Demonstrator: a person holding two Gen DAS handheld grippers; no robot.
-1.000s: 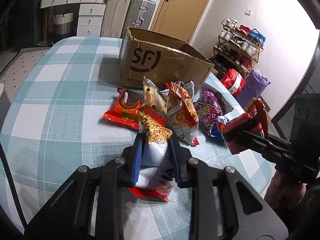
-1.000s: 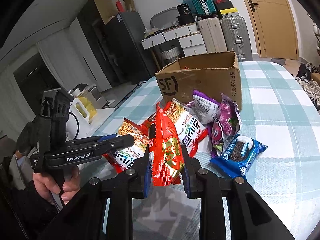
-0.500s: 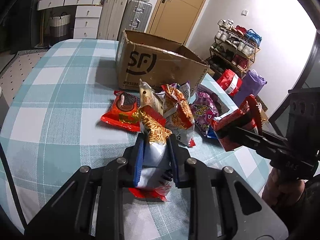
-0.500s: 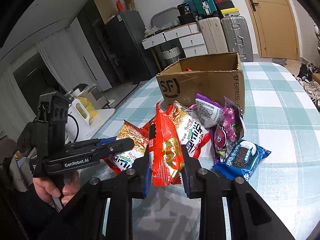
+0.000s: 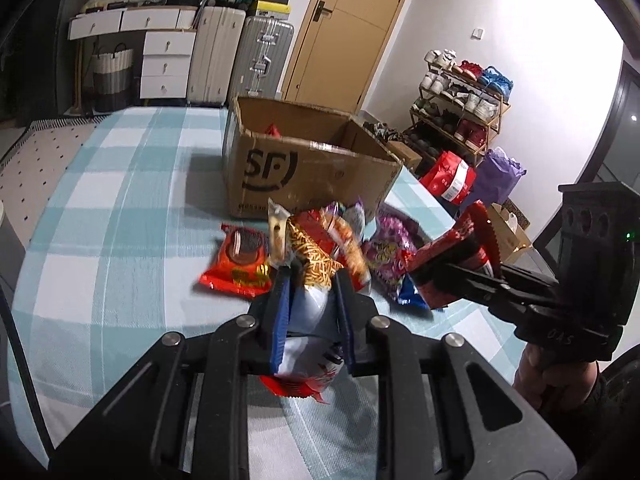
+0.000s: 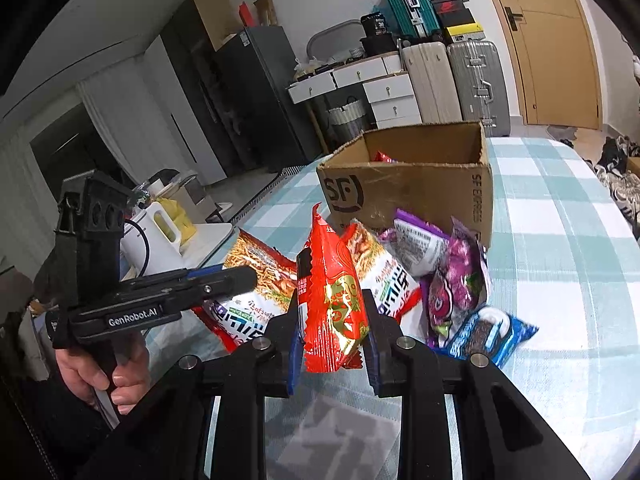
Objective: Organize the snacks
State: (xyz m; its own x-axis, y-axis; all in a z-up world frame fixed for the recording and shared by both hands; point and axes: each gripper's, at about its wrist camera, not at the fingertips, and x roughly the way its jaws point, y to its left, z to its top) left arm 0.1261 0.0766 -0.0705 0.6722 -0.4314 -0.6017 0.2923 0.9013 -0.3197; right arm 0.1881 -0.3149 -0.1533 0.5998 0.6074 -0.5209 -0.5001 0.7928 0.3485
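My left gripper [image 5: 313, 276] is shut on a white snack bag with a noodle picture [image 5: 308, 312] and holds it just above the checked tablecloth [image 5: 120, 200]. My right gripper [image 6: 331, 300] is shut on a red foil snack bag [image 6: 328, 264], which stands upright between its pads. Each view also shows the other tool: the right gripper [image 5: 448, 276] with its red bag [image 5: 468, 232], and the left gripper [image 6: 240, 278] with its noodle bag [image 6: 256, 264]. An open SF cardboard box [image 5: 312, 176] stands behind the snack pile, with a bit of red packet showing inside.
Loose packs lie in front of the box: a red cookie pack [image 5: 240, 264], purple bags [image 6: 460, 276] and a blue cookie pack [image 6: 484, 332]. Past the table's right edge are a shoe rack [image 5: 464, 96] and bags; suitcases [image 5: 260, 60] and drawers stand behind.
The left gripper has risen a little with the noodle bag, now lifted off the cloth. The right gripper with its red bag has kept still.
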